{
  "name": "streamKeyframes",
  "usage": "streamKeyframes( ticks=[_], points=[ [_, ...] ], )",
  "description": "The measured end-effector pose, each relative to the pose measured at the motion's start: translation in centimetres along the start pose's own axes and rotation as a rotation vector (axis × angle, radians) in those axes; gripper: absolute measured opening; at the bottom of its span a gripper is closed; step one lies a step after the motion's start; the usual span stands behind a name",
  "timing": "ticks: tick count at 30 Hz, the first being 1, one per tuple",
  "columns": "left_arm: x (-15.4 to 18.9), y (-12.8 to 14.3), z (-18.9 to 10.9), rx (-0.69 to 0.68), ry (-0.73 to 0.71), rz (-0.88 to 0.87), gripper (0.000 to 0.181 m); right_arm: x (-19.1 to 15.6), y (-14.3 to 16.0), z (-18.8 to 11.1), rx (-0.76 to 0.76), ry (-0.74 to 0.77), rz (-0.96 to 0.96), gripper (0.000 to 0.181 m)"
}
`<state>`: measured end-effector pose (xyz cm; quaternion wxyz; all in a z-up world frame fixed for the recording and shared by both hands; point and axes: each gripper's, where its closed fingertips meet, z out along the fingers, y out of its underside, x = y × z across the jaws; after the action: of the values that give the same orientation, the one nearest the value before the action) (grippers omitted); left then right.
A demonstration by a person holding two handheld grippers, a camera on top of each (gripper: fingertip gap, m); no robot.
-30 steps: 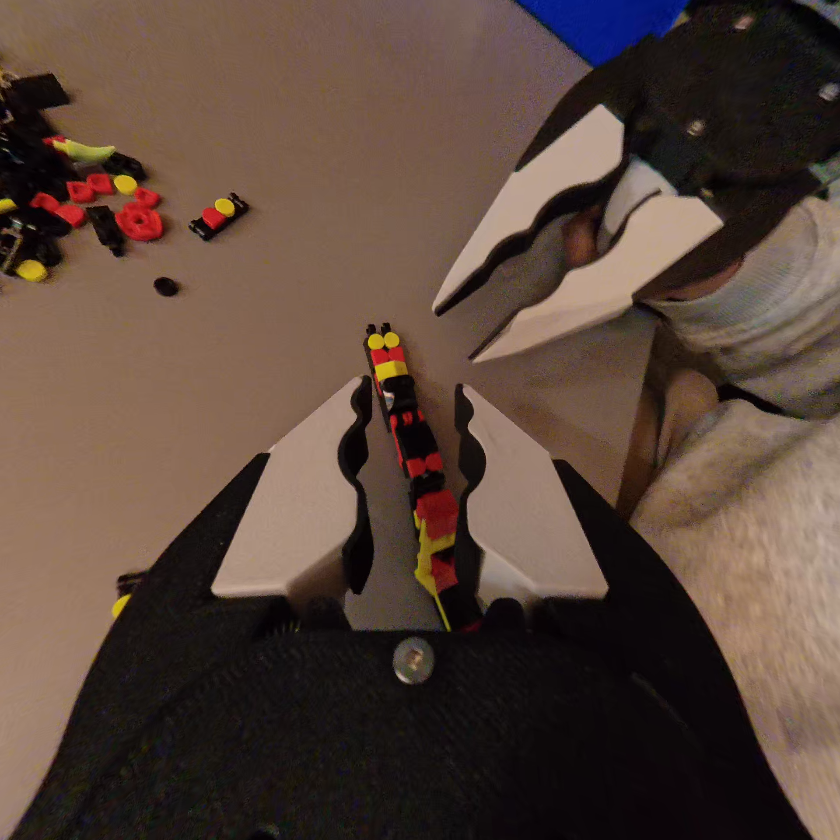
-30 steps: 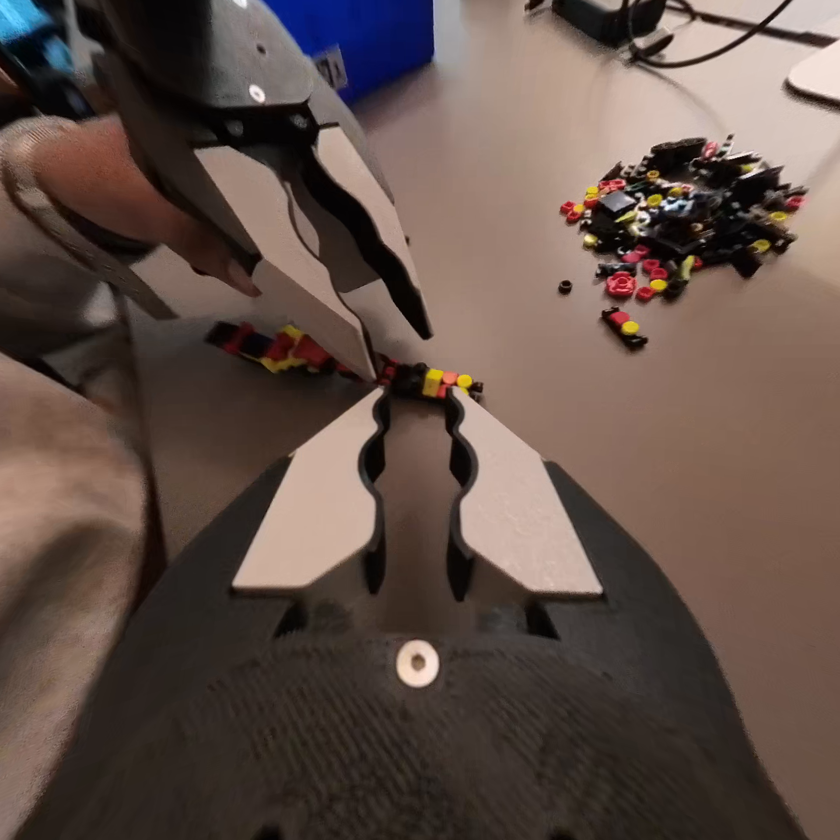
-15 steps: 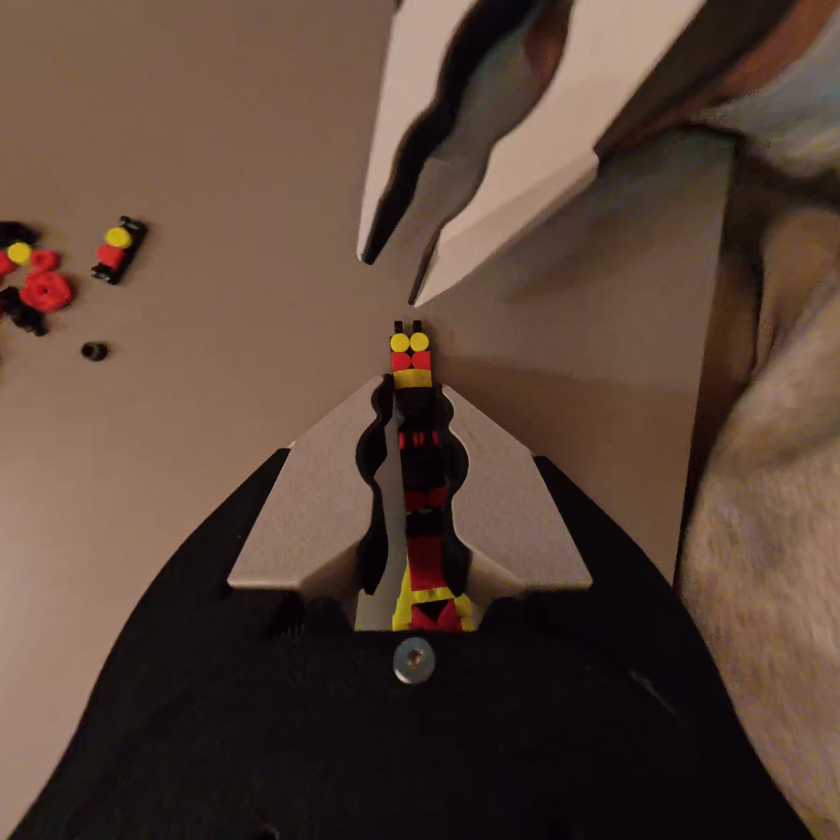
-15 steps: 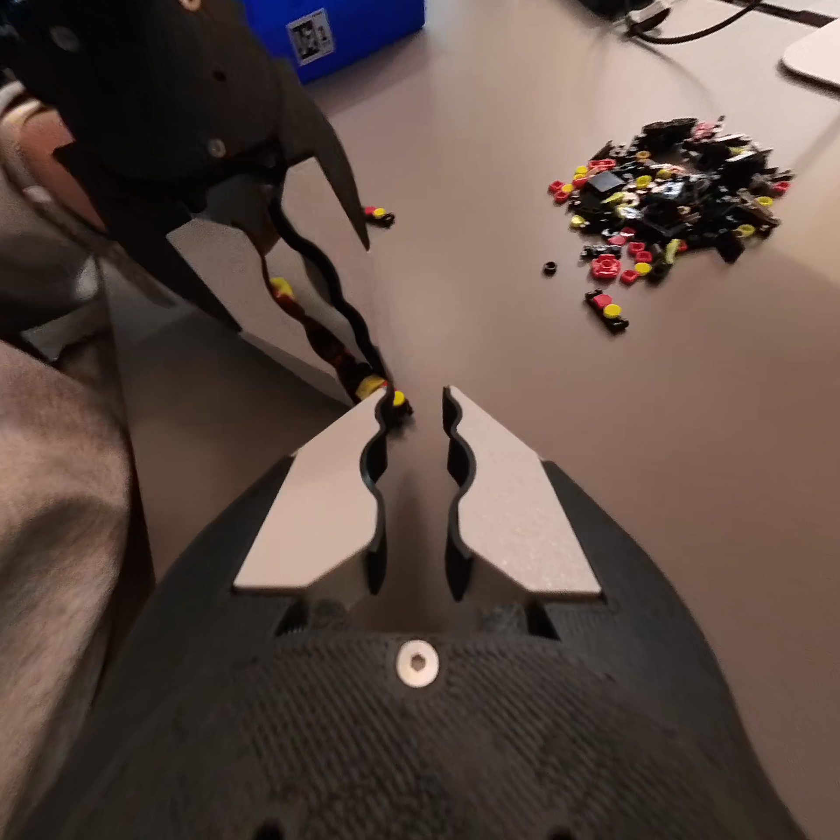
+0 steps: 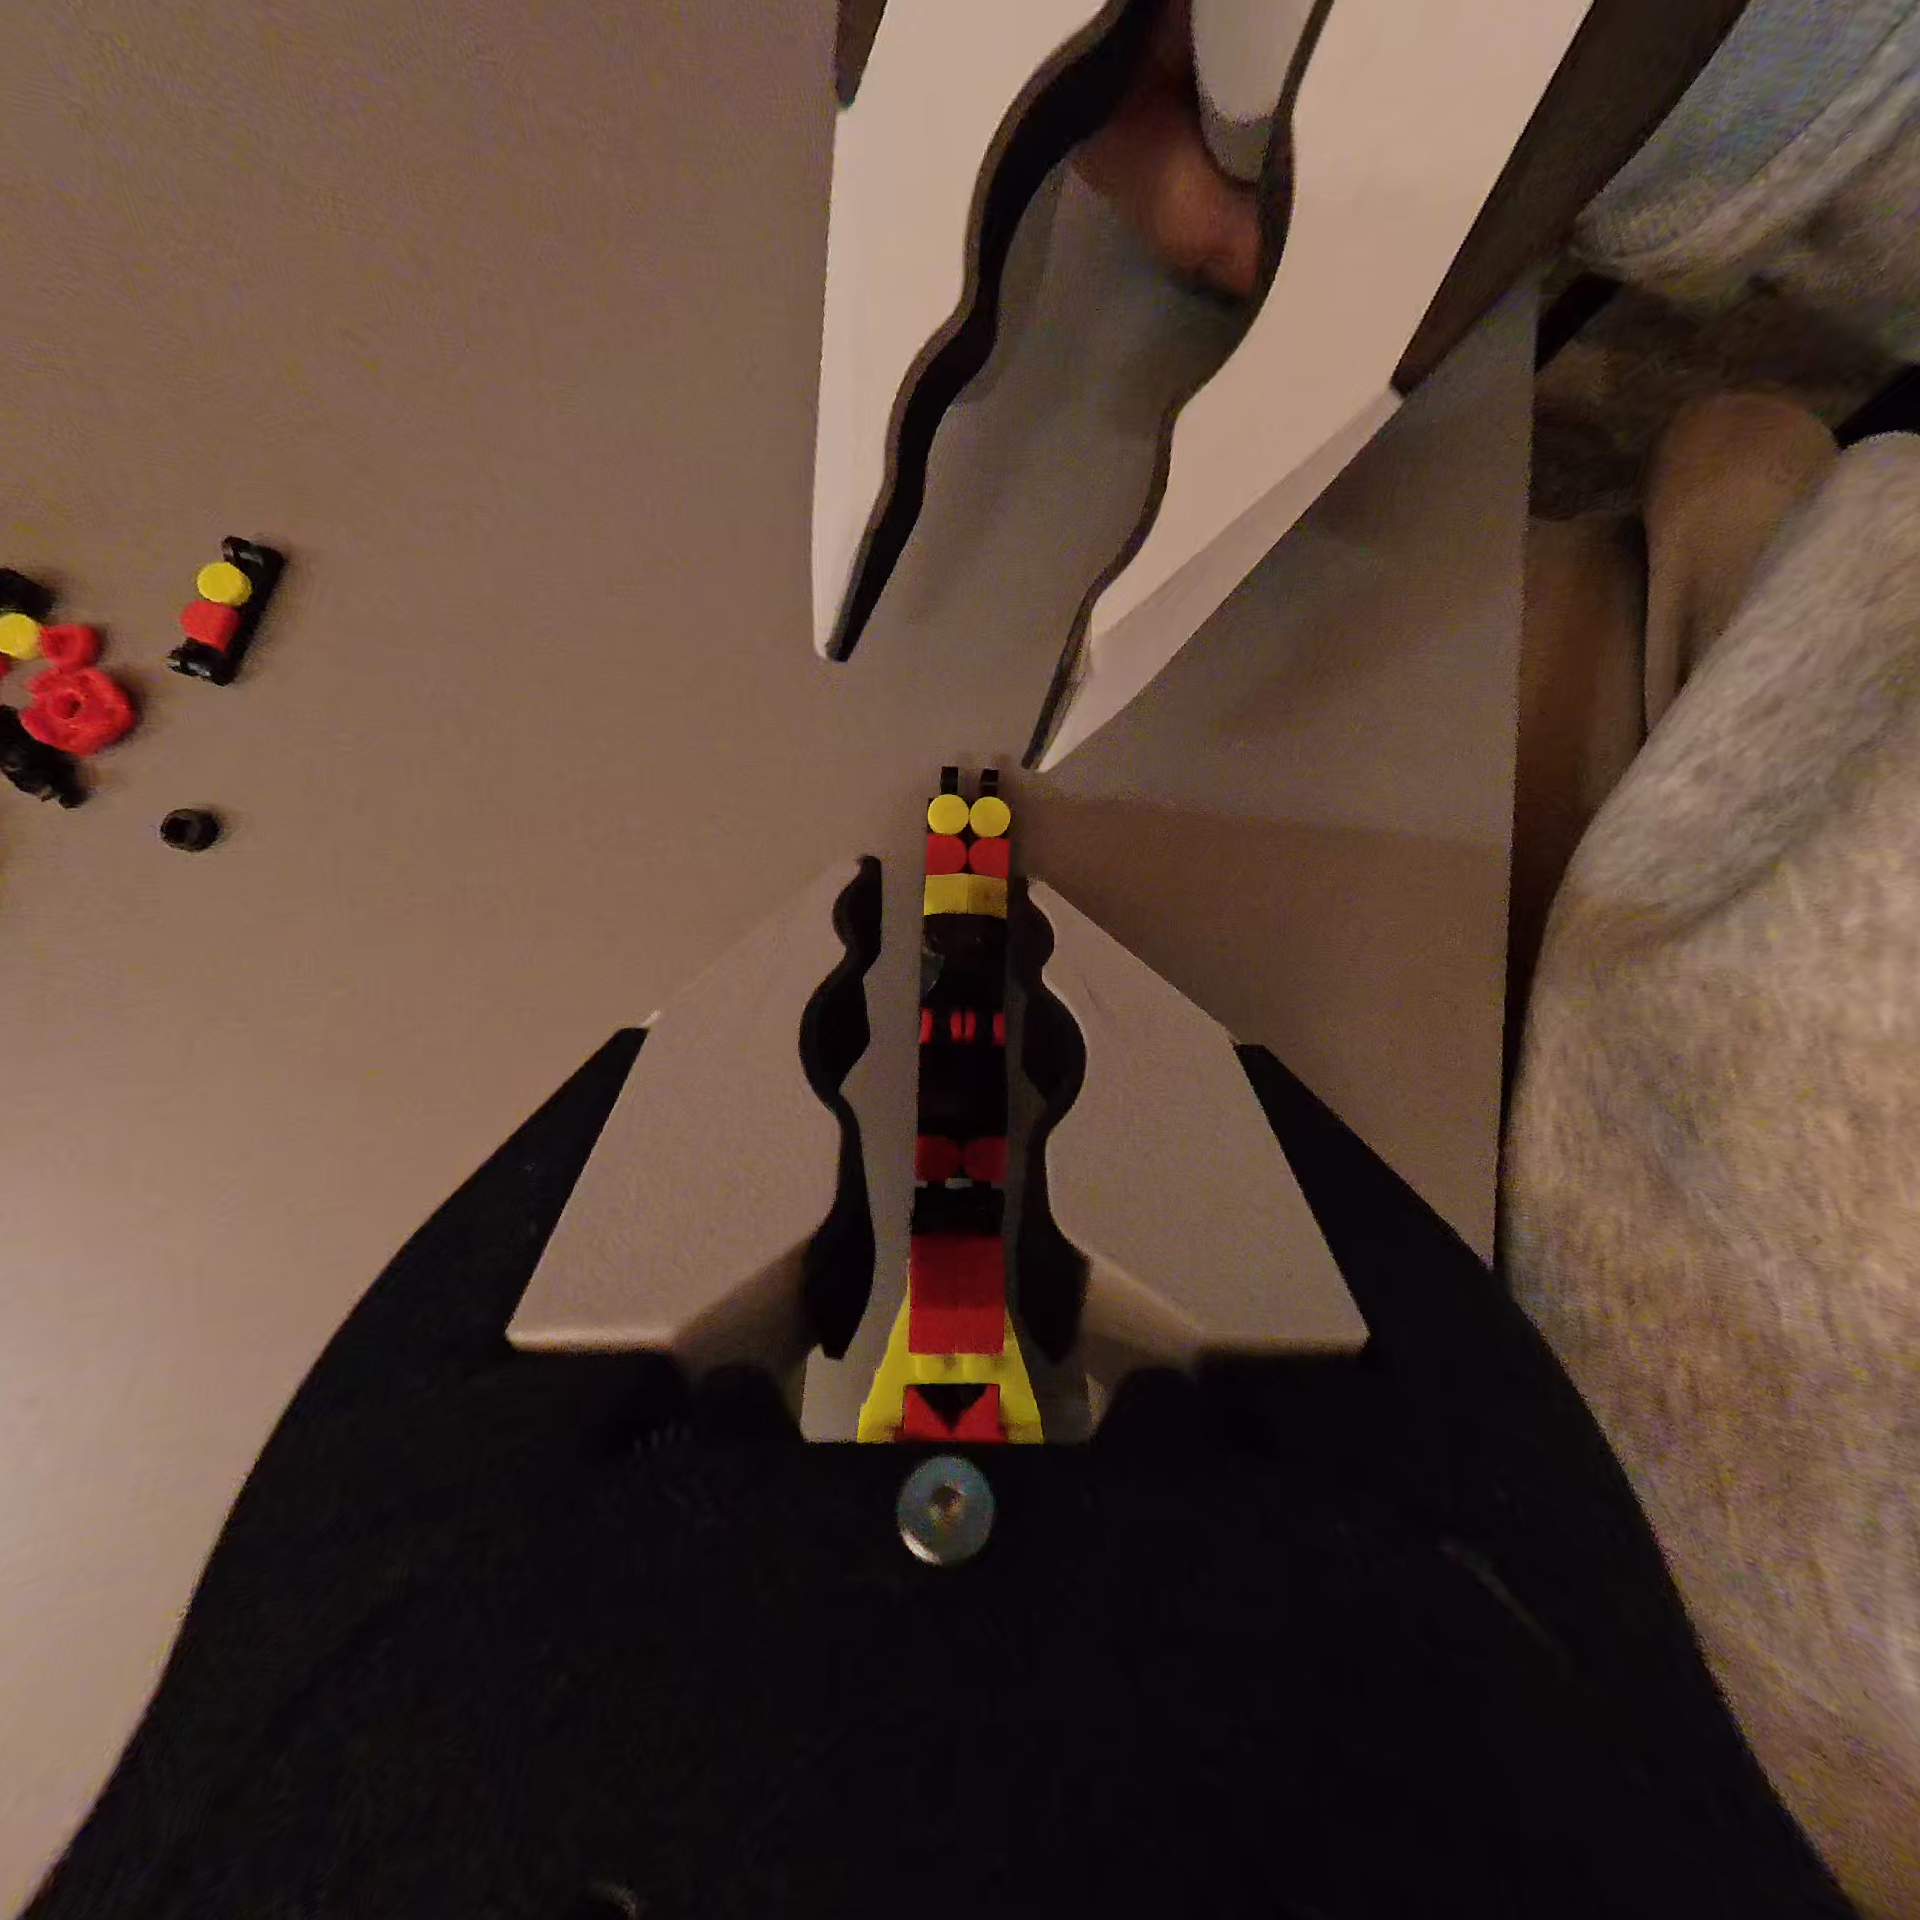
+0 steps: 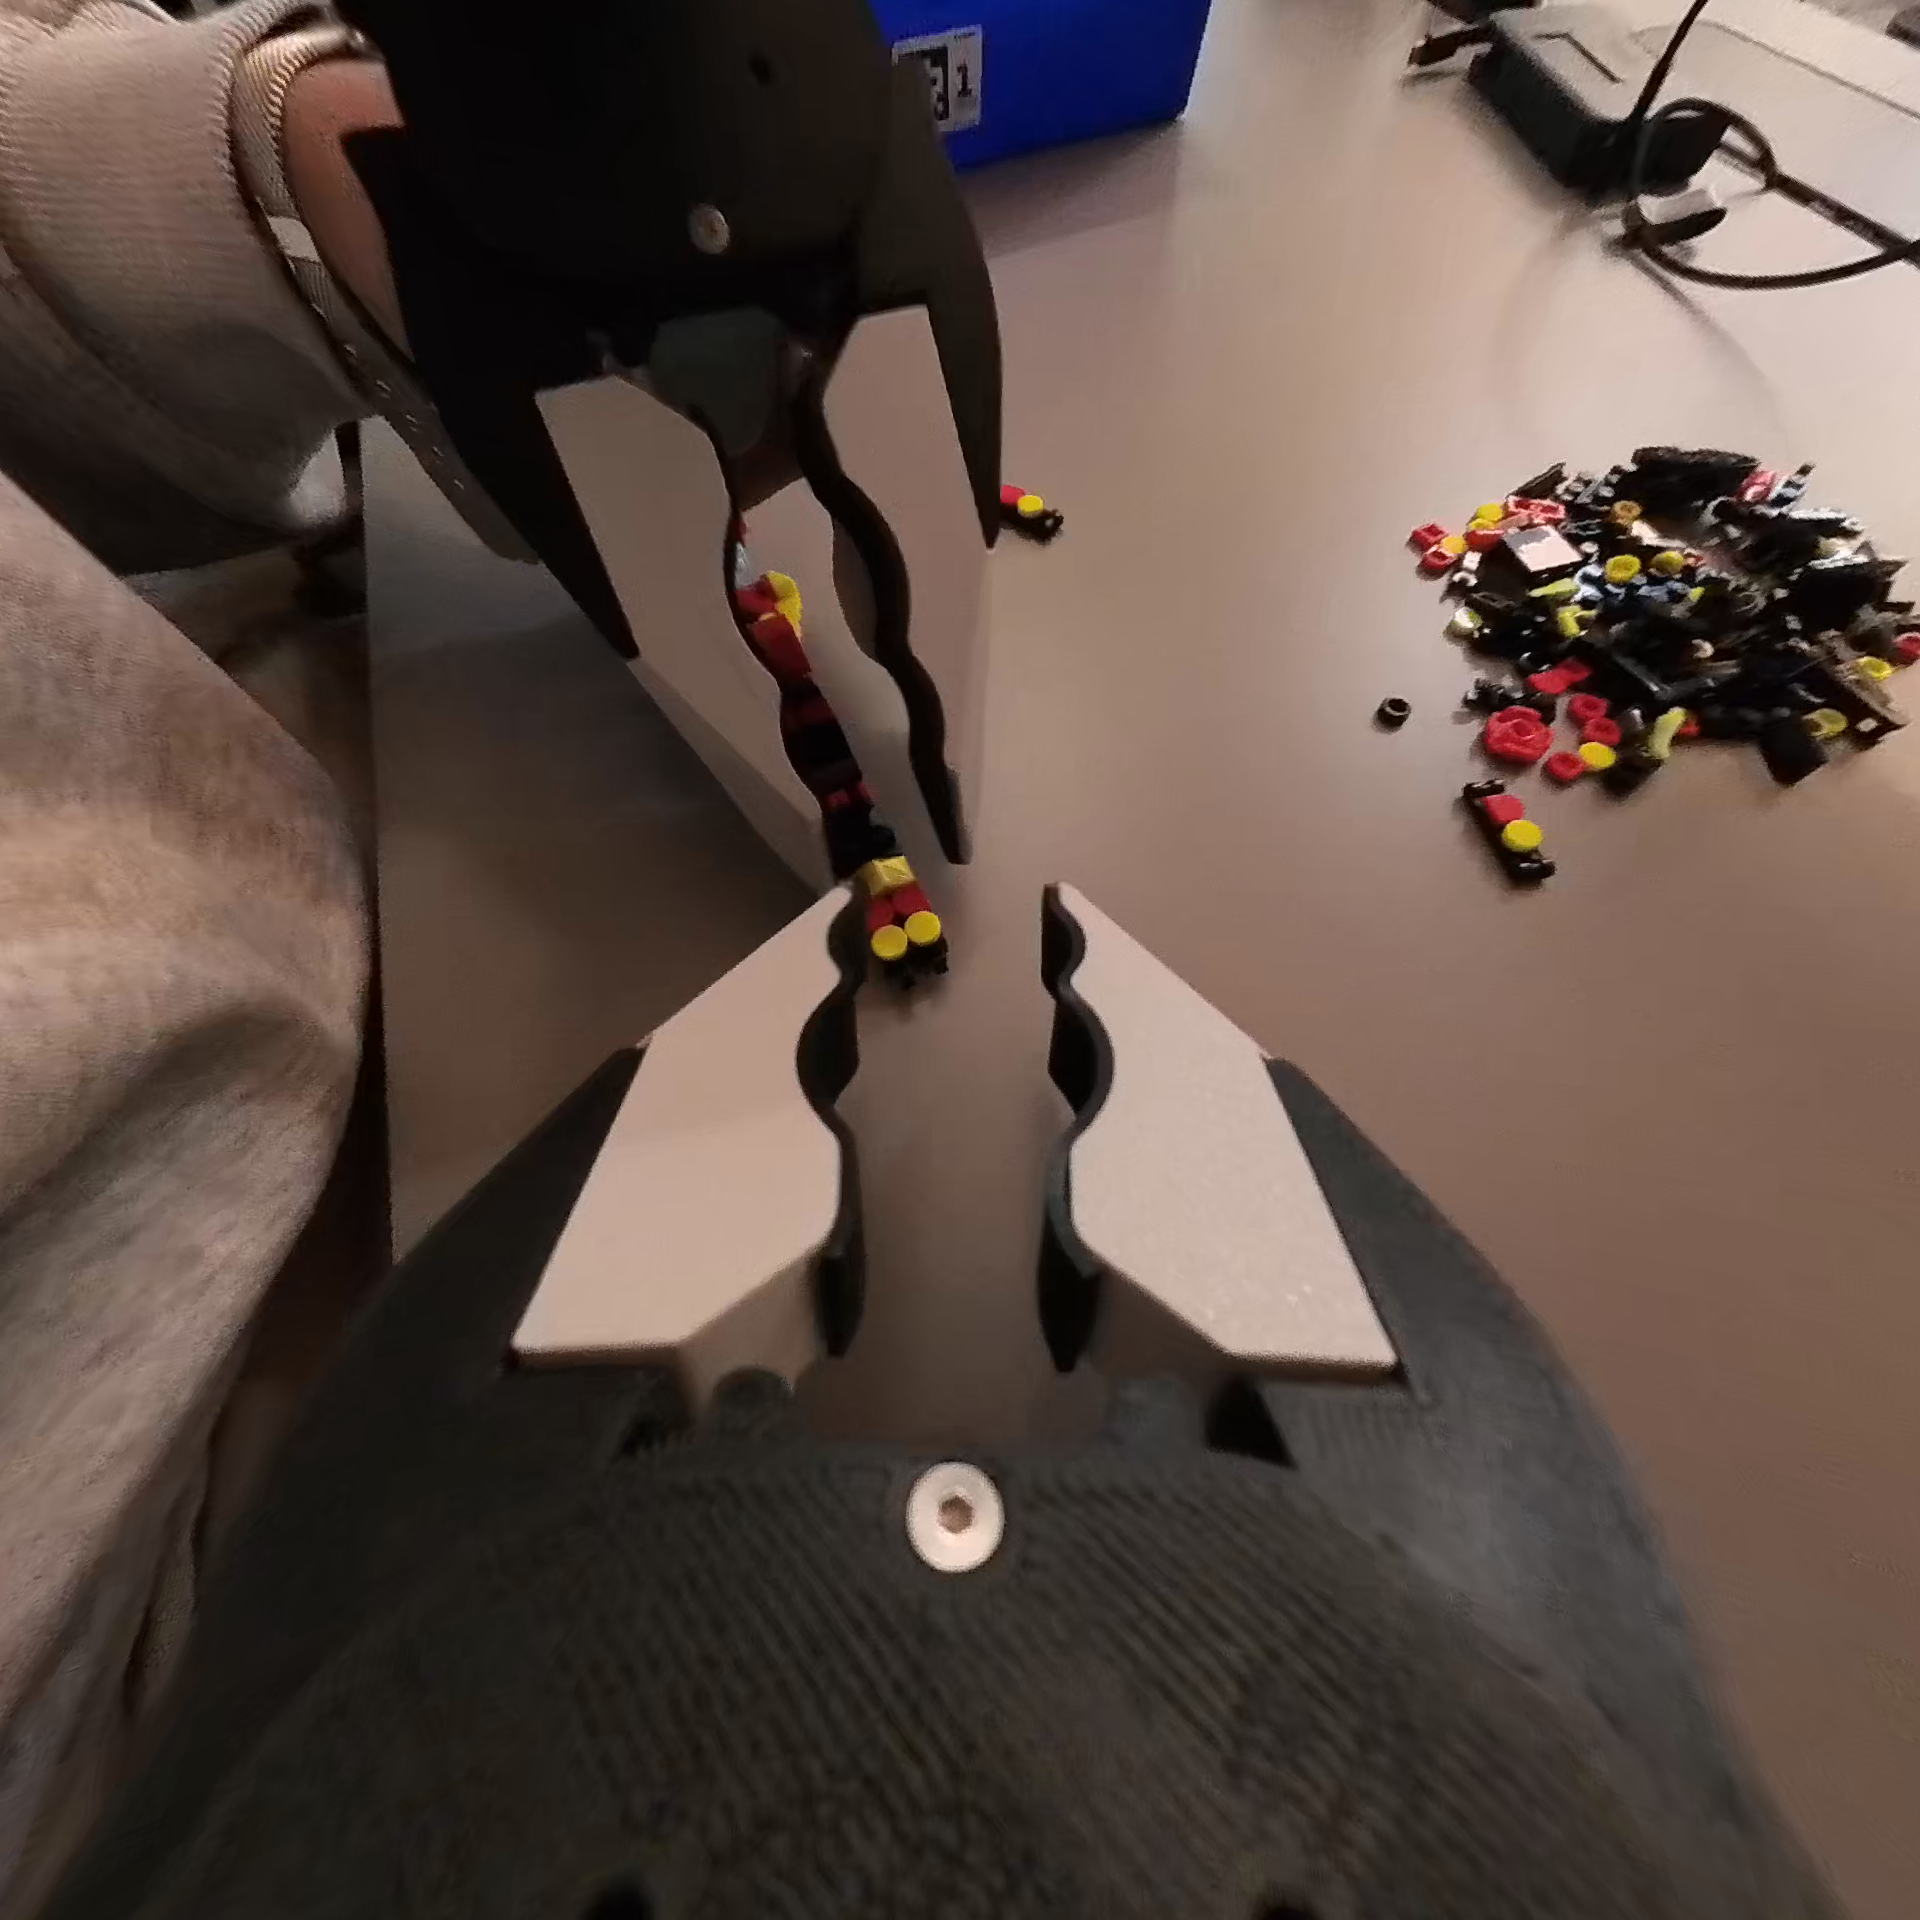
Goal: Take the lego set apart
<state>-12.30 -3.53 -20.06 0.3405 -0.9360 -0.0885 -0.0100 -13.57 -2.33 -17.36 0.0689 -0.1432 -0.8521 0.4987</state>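
A long thin lego strip [image 5: 961, 1091] of black, red and yellow pieces runs lengthwise between the fingers of my left gripper [image 5: 945, 878]. The gripper is shut on it and holds it off the table. The strip's yellow-dotted end [image 5: 968, 816] sticks out past the fingertips. My right gripper [image 6: 945, 899] is open and faces the left gripper [image 6: 894, 868] tip to tip. The strip's end [image 6: 906, 935] sits just inside the right gripper's tips, close to its left finger. In the left wrist view the right gripper [image 5: 935, 701] hangs open just beyond the strip's end.
A pile of loose lego pieces [image 6: 1683, 623] lies to the right, with a small black-red-yellow piece [image 6: 1507, 821] and a black ring [image 6: 1392, 712] beside it. A blue box [image 6: 1049, 73] and cables [image 6: 1714, 208] are at the back. The table edge and a grey sleeve [image 6: 156, 935] are at the left. My two grippers' fingertips are within a few centimetres of each other.
My left gripper has closed on the strip and lifted it off the table. My right gripper has stayed open and swung round to face it, its tips now at the strip's end.
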Motion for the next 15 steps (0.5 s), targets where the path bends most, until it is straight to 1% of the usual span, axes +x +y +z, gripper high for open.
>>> streamKeyframes(
  ticks=[4,8,11,13,15],
  points=[
    [-0.1,0.4,0.5,-0.018,0.004,-0.021,0.025,-0.6,0.2,0.1,-0.011,-0.037,-0.013,0.016],
    [0.0,0.4,0.6,-0.014,0.021,-0.058,0.025,-0.9,1.6,0.9,-0.112,-0.007,-0.09,0.001],
    [-0.1,0.5,0.6,-0.008,0.019,-0.056,0.018,-1.1,2.9,1.5,-0.199,0.014,-0.151,0.0],
    [-0.2,0.5,0.6,-0.011,0.011,-0.046,0.017,-1.2,2.9,1.6,-0.201,0.014,-0.161,0.0],
    [-0.1,0.5,0.5,-0.018,0.0,-0.032,0.017,-1.5,2.9,1.5,-0.199,-0.021,-0.144,0.0]
  ],
)
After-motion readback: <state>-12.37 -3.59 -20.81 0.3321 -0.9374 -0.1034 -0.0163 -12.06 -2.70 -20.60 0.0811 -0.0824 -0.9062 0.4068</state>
